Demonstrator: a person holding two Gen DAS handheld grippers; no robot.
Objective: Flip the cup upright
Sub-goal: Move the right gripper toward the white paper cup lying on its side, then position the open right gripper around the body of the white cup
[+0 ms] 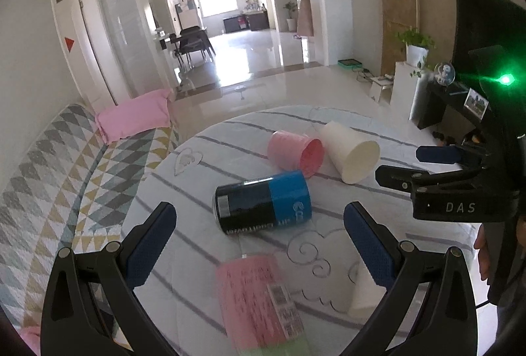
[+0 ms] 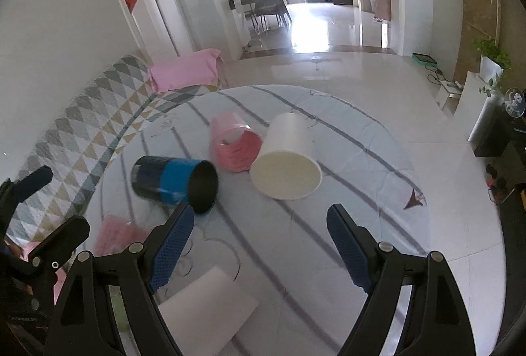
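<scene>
Three cups lie on their sides on the round striped table: a black-and-blue cup, a pink cup and a white cup. My left gripper is open, its fingers on either side of the black-and-blue cup and just short of it. My right gripper is open and empty, in front of the white cup; it also shows at the right of the left wrist view.
A pink roll and a white roll lie on the table near me. A sofa with a triangle-pattern cover and a pink pillow stands to the left. Tiled floor lies beyond the table edge.
</scene>
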